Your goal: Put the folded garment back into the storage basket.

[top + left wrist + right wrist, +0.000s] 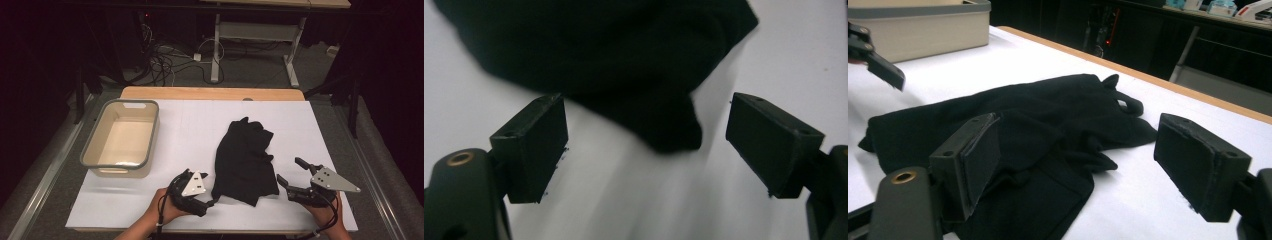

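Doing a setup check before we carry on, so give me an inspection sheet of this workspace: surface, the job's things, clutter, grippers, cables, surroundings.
Surface: white tabletop on a wooden table, flat and bare around the items.
Job's things: black garment lying crumpled at centre; beige bin with a grey rim at the left, nothing seen inside.
Clutter: nothing seen.
Grippers: left gripper open, jaws either side of the garment's near corner, not pressing it; right gripper open, beside the garment's right edge.
Cables: a black cable trails from the left gripper; floor cables tangled beyond the table.
Surroundings: dark room, another table frame behind.
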Action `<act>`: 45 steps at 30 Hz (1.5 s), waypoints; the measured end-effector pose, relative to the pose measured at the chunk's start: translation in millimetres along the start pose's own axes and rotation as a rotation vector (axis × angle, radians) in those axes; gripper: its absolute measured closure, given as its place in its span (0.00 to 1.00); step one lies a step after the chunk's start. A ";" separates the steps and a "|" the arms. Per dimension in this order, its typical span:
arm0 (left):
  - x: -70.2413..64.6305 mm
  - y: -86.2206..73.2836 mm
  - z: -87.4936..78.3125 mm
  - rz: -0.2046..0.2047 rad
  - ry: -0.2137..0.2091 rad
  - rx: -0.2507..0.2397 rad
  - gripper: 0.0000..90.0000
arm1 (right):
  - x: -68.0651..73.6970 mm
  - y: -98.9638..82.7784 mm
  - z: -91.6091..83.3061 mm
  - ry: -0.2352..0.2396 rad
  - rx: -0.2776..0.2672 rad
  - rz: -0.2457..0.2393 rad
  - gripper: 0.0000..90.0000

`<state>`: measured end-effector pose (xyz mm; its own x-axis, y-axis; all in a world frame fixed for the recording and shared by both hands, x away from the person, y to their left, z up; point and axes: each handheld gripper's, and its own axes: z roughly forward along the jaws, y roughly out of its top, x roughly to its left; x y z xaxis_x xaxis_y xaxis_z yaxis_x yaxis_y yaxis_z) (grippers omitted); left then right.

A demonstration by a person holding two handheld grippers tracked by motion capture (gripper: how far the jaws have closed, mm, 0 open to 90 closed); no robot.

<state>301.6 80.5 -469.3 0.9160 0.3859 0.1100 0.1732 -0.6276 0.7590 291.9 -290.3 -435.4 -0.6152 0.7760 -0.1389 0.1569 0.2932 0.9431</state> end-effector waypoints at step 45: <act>6.9 33.2 46.3 0.184 -0.031 0.088 0.78 | -17.4 -4.0 33.8 0.059 0.126 0.100 0.21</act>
<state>330.5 31.0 -473.1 0.9456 0.2388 0.2208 0.0313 -0.7426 0.6690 328.1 -286.1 -446.9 -0.6357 0.7715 -0.0248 0.3127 0.2868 0.9055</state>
